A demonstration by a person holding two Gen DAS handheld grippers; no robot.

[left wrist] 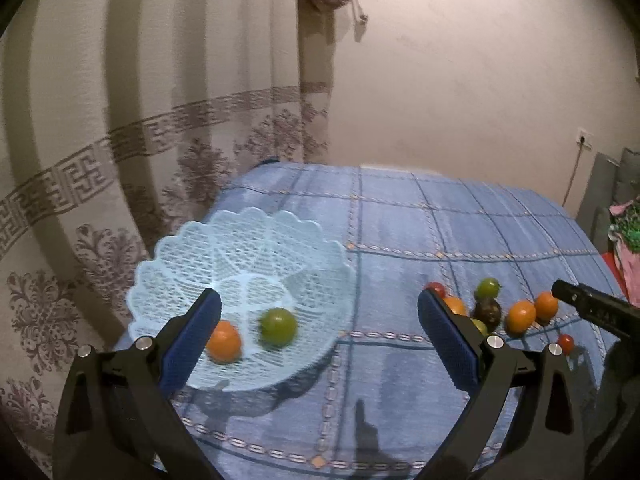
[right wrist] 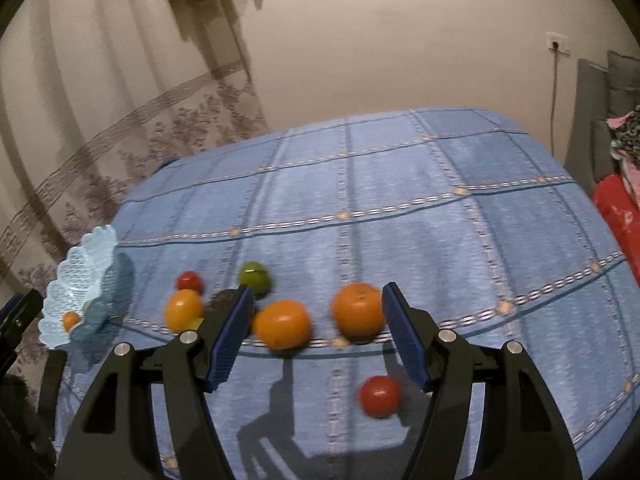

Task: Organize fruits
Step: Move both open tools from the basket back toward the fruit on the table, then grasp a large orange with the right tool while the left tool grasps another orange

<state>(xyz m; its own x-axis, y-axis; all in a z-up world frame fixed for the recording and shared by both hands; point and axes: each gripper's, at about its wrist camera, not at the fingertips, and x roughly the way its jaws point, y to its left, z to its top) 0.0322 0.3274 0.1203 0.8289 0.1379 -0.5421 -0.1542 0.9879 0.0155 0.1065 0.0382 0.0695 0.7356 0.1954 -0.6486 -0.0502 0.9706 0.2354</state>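
Blue checked tabletop (right wrist: 400, 184): only left tongs (left wrist: 320, 320), wide open and empty, view the basket's (left wrist: 240, 240) inside; right tongs (right wrist: 318, 332), also agape, frame two oranges (right wrist: 357, 307).

The basket (left wrist: 240, 248) looked like pale blue openwork plastic, lightly glossy. A woven blue checked cloth (right wrist: 400, 200), matt, covered the surface. The oranges (right wrist: 358, 308) had smooth, faintly shiny skins (the tomato (right wrist: 379, 395) glossier). The left tool (left wrist: 320, 340) was matt black plastic with ribbed blue pads (left wrist: 448, 344) and bright metal pins (left wrist: 495, 341). The curtain (left wrist: 80, 160) was soft, patterned fabric.
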